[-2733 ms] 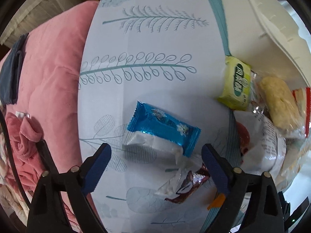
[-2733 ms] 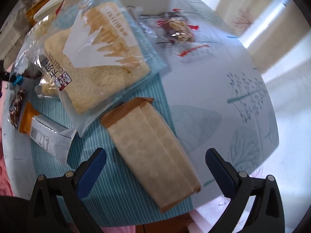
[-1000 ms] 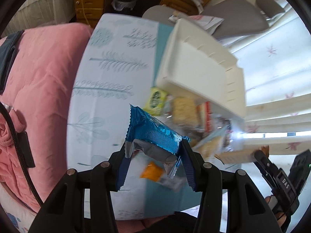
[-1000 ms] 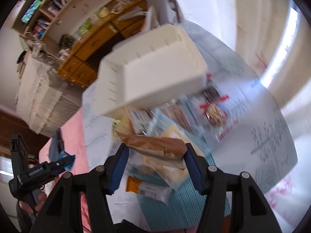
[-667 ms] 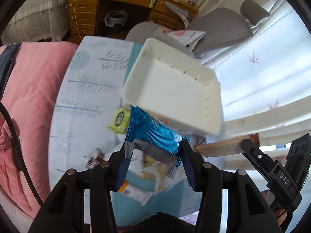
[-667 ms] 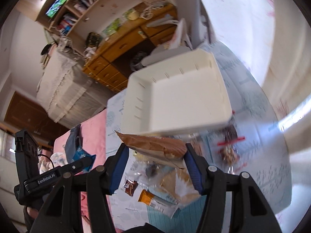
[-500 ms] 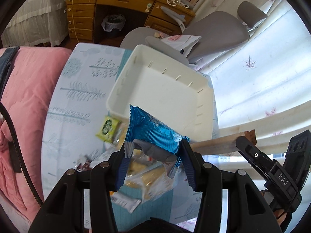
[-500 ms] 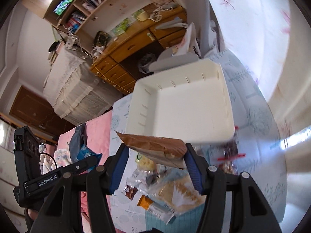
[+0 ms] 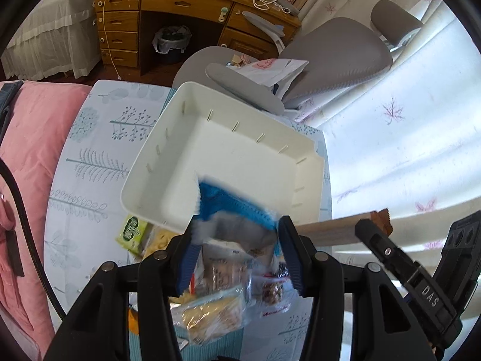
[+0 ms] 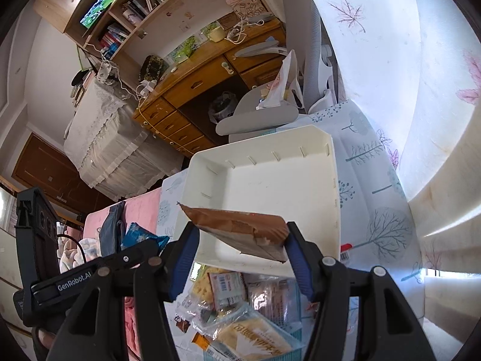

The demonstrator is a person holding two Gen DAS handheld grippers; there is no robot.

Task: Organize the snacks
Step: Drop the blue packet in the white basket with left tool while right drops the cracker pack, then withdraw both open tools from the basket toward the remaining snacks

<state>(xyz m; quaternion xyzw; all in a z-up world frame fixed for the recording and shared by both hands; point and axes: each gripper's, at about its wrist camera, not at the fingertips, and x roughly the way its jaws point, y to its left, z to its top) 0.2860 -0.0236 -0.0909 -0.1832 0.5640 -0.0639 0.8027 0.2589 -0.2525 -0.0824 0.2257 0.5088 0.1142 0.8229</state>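
Snacks are being moved into the white bin point(image 9: 168, 162), which stands on the patterned tablecloth point(image 9: 90, 150) at about 12 o'clock from both grippers and has nothing inside yet. The left gripper point(image 9: 237, 249) has the blue snack packet point(image 9: 231, 207) between its fingers, over the near edge of the bin; its jaws are opening now, and the packet looks blurred, so I judge that it is being let go at this moment. The right gripper point(image 10: 240, 251) is pinching the brown paper packet point(image 10: 240, 228) firmly from both sides and holds it above the near part of the bin. In the left wrist view this brown packet shows at 3 o'clock, sticking out from the other tool. More snacks point(image 10: 240, 300) lie in a heap on the cloth at 6 o'clock, just before the bin. The step in hand is the drop into the bin. Next, I think, the right gripper must spread its fingers while it is over the bin floor, not over the rim, or the packet may fall on the heap outside.
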